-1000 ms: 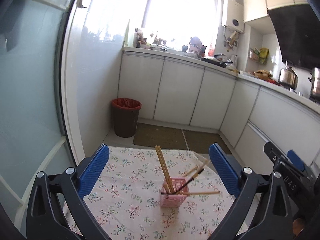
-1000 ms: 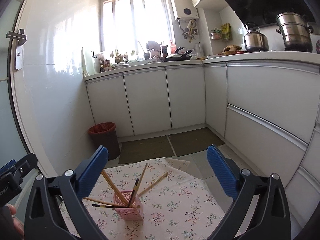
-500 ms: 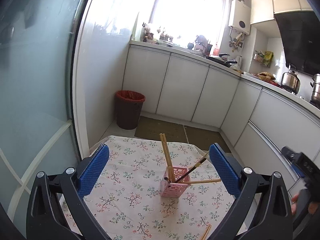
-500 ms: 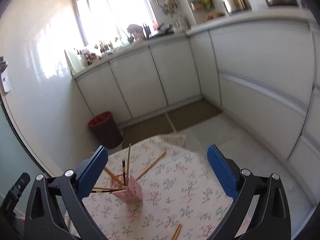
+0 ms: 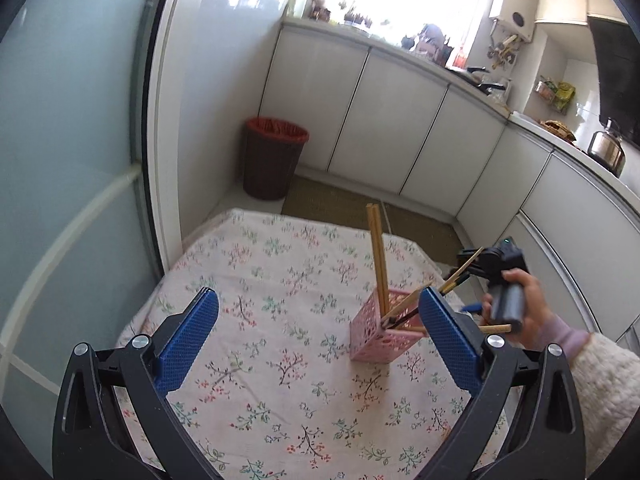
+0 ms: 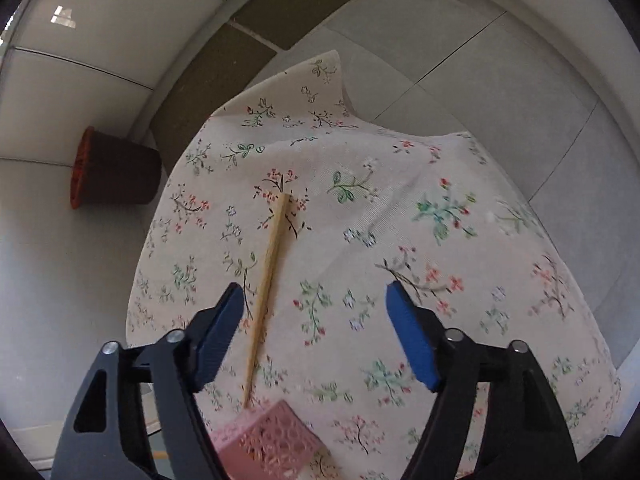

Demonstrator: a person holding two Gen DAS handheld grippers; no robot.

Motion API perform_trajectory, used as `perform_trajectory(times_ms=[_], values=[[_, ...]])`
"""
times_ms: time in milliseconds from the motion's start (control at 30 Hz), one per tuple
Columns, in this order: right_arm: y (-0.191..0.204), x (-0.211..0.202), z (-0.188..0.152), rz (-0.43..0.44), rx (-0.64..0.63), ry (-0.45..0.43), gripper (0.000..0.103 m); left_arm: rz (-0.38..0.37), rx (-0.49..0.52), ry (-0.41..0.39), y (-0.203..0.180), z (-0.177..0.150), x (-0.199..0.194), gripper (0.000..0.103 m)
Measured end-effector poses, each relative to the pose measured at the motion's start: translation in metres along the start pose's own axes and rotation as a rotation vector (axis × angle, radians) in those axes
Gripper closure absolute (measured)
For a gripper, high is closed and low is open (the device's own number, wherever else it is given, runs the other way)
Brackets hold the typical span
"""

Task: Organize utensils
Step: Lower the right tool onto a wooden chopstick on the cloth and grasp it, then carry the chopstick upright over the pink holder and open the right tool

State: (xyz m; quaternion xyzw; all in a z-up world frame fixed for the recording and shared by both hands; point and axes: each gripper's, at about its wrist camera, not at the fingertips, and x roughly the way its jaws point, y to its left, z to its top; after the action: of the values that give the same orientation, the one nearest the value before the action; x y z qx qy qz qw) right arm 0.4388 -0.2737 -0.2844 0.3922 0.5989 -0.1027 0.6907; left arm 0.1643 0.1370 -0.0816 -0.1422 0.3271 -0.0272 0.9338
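A pink lattice holder (image 5: 380, 340) stands on the flowered tablecloth (image 5: 276, 272) with several wooden chopsticks (image 5: 378, 256) sticking out of it. My left gripper (image 5: 318, 308) hangs open above the cloth, the holder just inside its right finger. To the holder's right, a hand (image 5: 528, 308) holds the right gripper. In the right wrist view that gripper (image 6: 314, 292) points steeply down over the cloth, jaws closing. A single chopstick (image 6: 268, 276) runs from the holder (image 6: 268, 440) past the left finger (image 6: 220, 332), untouched. I cannot tell whether it lies flat or leans out.
A brown bin with a red liner (image 5: 276, 156) stands on the floor beyond the table's far left corner. White cabinets (image 5: 384, 112) line the far wall and the right side. A glass door (image 5: 68, 160) is at the left. The cloth hangs over the table's far edge (image 6: 324, 68).
The right gripper swung from facing the kitchen to looking steeply down on the table, and its jaws narrowed. The left gripper dipped closer to the cloth. The right hand came in beside the holder.
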Motion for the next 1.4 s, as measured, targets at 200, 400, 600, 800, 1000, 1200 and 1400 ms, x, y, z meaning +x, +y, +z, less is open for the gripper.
perform_trajectory(times_ms=[200,400,600,800,1000,1200,1400], values=[[0.026,0.049,0.025,0.004,-0.059,0.094,0.052,-0.024,-0.052,0.076,0.011,-0.003,0.024,0.007],[0.048,0.057,0.023,-0.057,-0.128,0.041,0.09,-0.008,-0.072,0.102,0.013,-0.006,0.031,0.007],[0.026,0.027,0.027,0.117,-0.098,-0.084,0.094,-0.011,-0.066,0.068,0.012,-0.004,0.024,0.007],[0.03,-0.063,0.006,0.276,-0.218,-0.3,0.095,-0.037,-0.06,0.044,0.006,-0.002,0.015,0.007],[0.038,-0.16,-0.03,0.311,-0.359,-0.478,0.095,-0.021,-0.008,-0.032,-0.009,-0.001,-0.004,0.007],[0.055,-0.255,-0.082,0.353,-0.476,-0.621,0.095,-0.007,0.027,-0.078,-0.019,-0.001,-0.017,0.007],[0.076,-0.328,-0.145,0.387,-0.575,-0.723,0.095,-0.018,0.003,-0.112,-0.015,0.002,-0.031,0.007]])
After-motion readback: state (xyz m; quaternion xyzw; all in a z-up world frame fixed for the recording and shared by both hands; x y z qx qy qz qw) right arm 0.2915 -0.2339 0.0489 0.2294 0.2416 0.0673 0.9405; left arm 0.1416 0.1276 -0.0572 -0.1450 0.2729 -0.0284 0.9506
